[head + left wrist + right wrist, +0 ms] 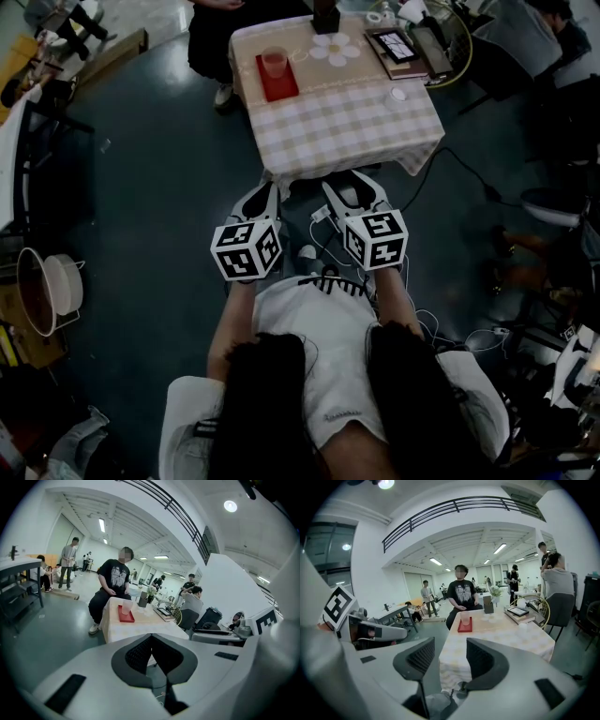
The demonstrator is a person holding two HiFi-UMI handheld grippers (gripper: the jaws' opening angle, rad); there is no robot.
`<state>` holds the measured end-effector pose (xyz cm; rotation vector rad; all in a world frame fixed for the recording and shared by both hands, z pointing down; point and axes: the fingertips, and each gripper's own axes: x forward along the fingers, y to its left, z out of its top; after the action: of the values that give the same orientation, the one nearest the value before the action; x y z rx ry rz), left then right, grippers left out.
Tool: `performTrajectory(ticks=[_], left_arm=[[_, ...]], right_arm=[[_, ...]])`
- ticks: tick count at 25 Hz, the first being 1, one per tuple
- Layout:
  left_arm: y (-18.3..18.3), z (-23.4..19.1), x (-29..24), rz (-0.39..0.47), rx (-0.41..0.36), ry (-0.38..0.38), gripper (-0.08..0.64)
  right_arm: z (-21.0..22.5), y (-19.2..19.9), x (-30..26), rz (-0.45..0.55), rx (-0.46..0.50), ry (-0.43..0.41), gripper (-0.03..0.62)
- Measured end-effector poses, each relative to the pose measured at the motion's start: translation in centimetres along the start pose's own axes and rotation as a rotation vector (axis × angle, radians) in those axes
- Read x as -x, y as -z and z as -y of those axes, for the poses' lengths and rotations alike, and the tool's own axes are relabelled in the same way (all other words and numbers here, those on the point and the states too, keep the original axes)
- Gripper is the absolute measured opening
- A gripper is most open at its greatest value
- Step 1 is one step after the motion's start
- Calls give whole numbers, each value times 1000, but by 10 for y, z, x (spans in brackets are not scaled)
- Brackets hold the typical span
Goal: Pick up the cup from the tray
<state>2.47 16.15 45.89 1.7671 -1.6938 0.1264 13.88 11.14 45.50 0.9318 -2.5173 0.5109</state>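
The left gripper (151, 637) has its jaws drawn together at the tips with nothing between them. The right gripper (450, 646) has its jaws partly apart, and only open air and the worktop edge show in the gap. Both are held low in front of the seated person's lap, side by side, short of the near edge of the worktop (347, 122) and touching nothing on it.

The worktop wears a checked cloth. At its far left part lies a red tray (279, 86), and on the tray's far end stands the cup (274, 62), upright, translucent and pinkish; whether anything is in it cannot be told. The tray carries nothing else. Right of the tray lies a daisy-shaped mat (336, 49), and beyond it a tablet (394, 44). Another person (462, 594) sits at the far side.
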Motion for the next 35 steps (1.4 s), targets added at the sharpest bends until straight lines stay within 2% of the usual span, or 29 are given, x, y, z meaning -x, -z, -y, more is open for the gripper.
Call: performTrajectory(ticks=[5,12,17,24,28,31,33,35], left_arm=[[-16,-10,-20,-12,-5,20,6],[-53,-29,-60,-17,-12,31,6],[-79,-46,-87,-22,0,46,6],[-110,-71,-111,-43,-9,60,6],[-124,-86,-125,-50,-12,74,6],[-133,-99,-133,-64,-15,86,6],[-140,-106,-138,-76,-28,97,6],[-148,-114,-144,-87,-38,107,6]], right_arm=[[13,-22,-16,54,20,39,201],[27,-43,-57,19,18,33,252],[30,-63,-92,23,12,7,253],[31,-92,-133,17,16,43,261],[27,-101,-157,8,-13,10,290],[29,-112,-172,24,-18,49,291],[28,-122,-182,41,-11,72,316],[26,-130,-194,47,11,79,378]])
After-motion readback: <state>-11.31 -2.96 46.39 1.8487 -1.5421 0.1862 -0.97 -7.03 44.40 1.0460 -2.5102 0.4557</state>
